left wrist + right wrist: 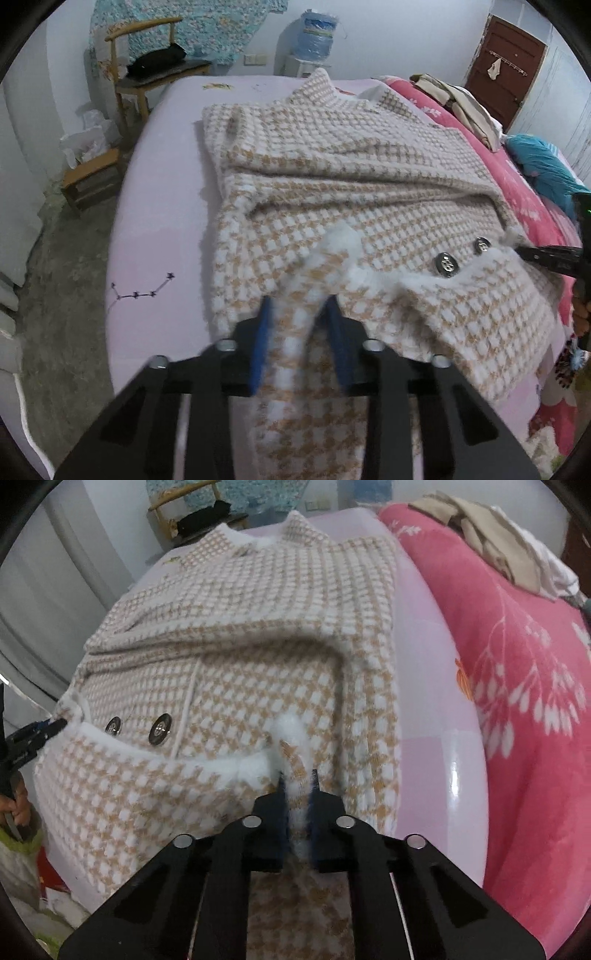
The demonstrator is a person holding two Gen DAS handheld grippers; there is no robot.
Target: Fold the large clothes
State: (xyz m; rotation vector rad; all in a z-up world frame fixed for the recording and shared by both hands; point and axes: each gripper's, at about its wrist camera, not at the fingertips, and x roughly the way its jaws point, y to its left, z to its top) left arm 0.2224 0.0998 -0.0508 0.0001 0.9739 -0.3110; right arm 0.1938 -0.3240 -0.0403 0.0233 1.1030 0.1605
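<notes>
Left wrist view, L to R: wooden stool (92, 177) and chair (147, 74) w/ a black bag beside the bed (155, 206), which has a lilac sheet; water jug (317, 33) at the far wall. The checked tan-and-white coat (332, 177) lies spread on the bed, collar at the far end, hem near the cameras. Left gripper (299, 306) has its blue-padded jaws clamped on a lifted fold of the hem. Two metal buttons (447, 264) sit just right of that. At the far R edge the other gripper's tip touches the hem corner; pink floral blanket (524, 206) beyond. Right wrist view: right gripper (297, 779) jaws pinched tight on the fluffy white hem edge, near the coat's R side; pink blanket alongside, a brown door back in the left wrist view.
</notes>
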